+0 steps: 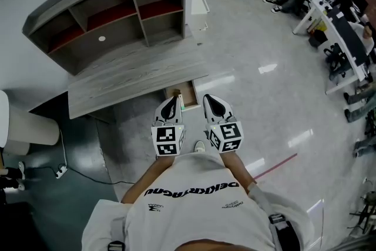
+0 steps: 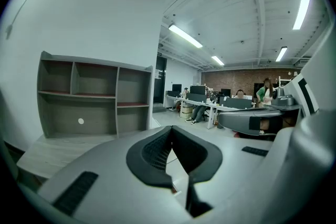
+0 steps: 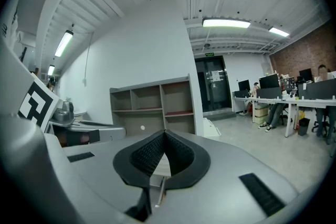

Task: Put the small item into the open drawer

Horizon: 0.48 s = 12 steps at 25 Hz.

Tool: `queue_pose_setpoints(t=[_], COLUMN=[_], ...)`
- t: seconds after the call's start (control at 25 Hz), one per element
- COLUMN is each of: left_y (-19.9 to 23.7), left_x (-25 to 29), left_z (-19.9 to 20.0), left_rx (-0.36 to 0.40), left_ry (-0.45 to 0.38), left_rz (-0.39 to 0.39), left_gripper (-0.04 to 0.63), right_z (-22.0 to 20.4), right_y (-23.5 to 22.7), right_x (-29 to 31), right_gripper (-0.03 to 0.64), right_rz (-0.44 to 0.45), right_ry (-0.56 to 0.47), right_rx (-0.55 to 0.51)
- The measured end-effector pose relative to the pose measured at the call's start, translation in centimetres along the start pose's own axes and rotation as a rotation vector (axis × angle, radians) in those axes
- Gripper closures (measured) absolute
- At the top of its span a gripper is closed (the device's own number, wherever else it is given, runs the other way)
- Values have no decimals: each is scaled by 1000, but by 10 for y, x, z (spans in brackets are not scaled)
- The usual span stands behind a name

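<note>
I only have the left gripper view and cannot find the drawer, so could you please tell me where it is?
Observer: The head view shows the open drawer sticking out beneath the desk, just beyond the left gripper and the right gripper.
Operator: Is the right gripper carrying anything?
Observer: No. Its own view shows the jaws together with nothing between them.
Operator: Can you see the small item in the drawer?
Observer: In the head view I cannot make out any item in the part of the drawer that shows.
</note>
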<state>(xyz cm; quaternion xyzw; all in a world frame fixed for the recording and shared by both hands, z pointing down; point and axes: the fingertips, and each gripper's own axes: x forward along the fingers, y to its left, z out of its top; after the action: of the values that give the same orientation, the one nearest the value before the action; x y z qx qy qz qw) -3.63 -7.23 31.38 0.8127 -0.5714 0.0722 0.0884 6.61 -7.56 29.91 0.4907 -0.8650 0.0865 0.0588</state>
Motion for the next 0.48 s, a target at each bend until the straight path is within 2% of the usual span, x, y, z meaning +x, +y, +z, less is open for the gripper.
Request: queue_pose_setpoints(t=[0.48], left_y=[0], left_x=[9], left_z=[12], left_rx=[8], left_ry=[-34], left_rz=[-12], left_gripper=[578], right_z=[13], right_y=[-8], right_x=[7], right_gripper=[589], right_rz=[-5], right_ry=[-32], right_rx=[-22])
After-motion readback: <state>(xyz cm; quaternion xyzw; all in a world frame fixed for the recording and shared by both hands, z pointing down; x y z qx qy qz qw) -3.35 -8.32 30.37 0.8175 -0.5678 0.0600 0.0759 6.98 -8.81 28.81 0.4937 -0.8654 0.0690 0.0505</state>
